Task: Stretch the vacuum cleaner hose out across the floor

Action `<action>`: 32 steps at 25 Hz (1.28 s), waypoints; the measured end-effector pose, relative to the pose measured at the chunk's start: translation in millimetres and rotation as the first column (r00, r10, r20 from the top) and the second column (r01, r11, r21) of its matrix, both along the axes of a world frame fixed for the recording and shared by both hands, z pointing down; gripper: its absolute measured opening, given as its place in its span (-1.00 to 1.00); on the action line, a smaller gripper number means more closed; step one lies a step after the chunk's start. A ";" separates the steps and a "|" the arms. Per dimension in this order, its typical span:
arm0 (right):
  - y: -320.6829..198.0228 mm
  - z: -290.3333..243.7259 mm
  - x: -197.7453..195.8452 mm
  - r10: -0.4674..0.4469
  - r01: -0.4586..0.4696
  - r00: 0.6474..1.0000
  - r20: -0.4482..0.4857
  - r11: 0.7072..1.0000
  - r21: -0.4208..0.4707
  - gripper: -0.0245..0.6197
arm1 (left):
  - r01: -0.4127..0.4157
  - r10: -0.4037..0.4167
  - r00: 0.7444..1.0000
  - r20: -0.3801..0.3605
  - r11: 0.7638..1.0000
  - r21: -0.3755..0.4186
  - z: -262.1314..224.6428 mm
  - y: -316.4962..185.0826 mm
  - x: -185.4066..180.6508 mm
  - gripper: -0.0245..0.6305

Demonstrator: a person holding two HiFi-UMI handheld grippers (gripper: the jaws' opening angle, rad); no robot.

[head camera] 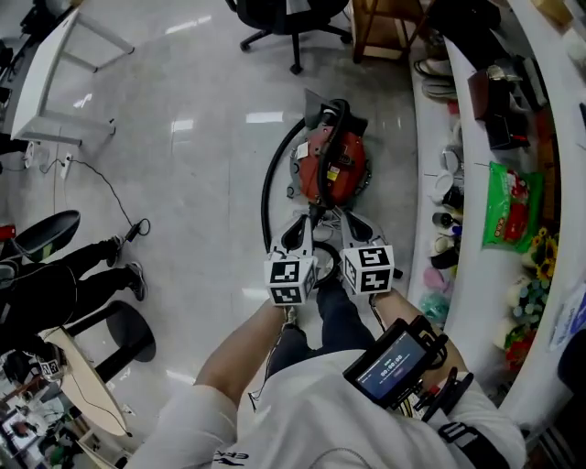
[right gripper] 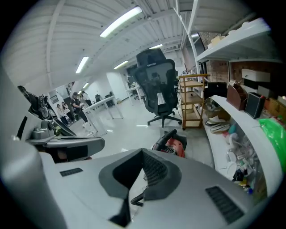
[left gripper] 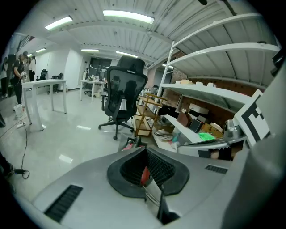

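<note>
Closest to you, the left gripper (head camera: 298, 229) and the right gripper (head camera: 352, 227) sit side by side above your legs, both aimed down at the floor (head camera: 201, 156). Each has its jaws pressed together with nothing between them.

Just beyond their tips lies the black hose (head camera: 267, 192). It curves in an arc along the left side of the red vacuum cleaner (head camera: 331, 165) and back toward you. It is bunched close to the vacuum cleaner and not yet stretched out.

To do this step well, I judge that you should spread one gripper's jaws before reaching the hose and pinch it near its free end, not mid-loop. Then draw it slowly toward the bare floor on your left, so the vacuum cleaner does not roll or tip after it. Farther off stands a black office chair (head camera: 291, 18).

Only the head view shows the hose's whole arc and the two grippers next to it. The left gripper view shows closed pads and a sliver of the vacuum cleaner past them. The right gripper view shows more of the vacuum cleaner, with a black tube on top; I cannot tell whether that is hose or handle.
</note>
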State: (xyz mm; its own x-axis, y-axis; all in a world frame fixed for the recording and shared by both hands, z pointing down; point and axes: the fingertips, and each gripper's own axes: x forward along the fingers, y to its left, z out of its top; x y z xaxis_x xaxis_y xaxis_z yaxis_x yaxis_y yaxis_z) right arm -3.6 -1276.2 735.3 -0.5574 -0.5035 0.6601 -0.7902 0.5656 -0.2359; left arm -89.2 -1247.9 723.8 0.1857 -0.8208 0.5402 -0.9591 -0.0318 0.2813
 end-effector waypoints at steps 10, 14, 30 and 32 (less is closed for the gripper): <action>-33.7 102.8 -12.9 -0.060 0.058 0.997 -0.038 0.997 -0.059 -0.95 | -0.015 0.017 0.999 0.028 0.997 -0.071 102.7 -40.6 -1.2 -0.92; -45.1 132.8 -18.4 -0.068 0.065 0.997 -0.032 0.995 -0.074 -0.95 | -0.016 0.019 1.000 0.022 0.994 -0.106 141.8 -43.1 -1.5 -0.92; -99.7 209.4 -52.8 -0.125 0.134 0.990 0.068 0.978 -0.160 -0.60 | -0.135 0.140 0.990 0.030 0.982 -0.129 227.9 -65.7 18.0 -0.66; -106.1 214.8 -60.1 -0.128 0.143 0.988 0.092 0.973 -0.180 -0.46 | -0.130 0.134 0.991 0.021 0.983 -0.128 233.6 -70.4 19.6 -0.59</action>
